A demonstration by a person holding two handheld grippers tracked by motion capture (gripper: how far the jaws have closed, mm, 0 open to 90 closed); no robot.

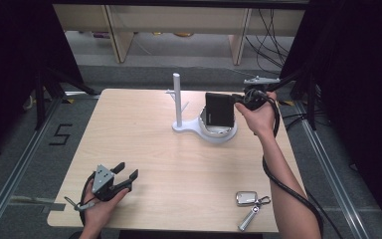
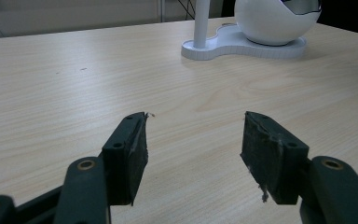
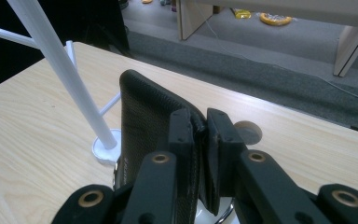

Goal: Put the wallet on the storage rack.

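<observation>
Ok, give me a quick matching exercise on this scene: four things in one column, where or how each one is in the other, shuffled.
1. black wallet
2. key fob
3. left gripper
4. white stand

A. open, low over the table's near left corner
B. lying flat near the table's near right edge
C. clamped in the right gripper, over the stand's bowl
D. upright post at the far middle of the table

Pairs: 1-C, 2-B, 3-A, 4-D

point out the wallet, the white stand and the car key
wallet (image 1: 218, 109), high view, middle of its black face
white stand (image 1: 177, 99), high view, midway up its upright post
car key (image 1: 246, 198), high view, silver fob body
</observation>
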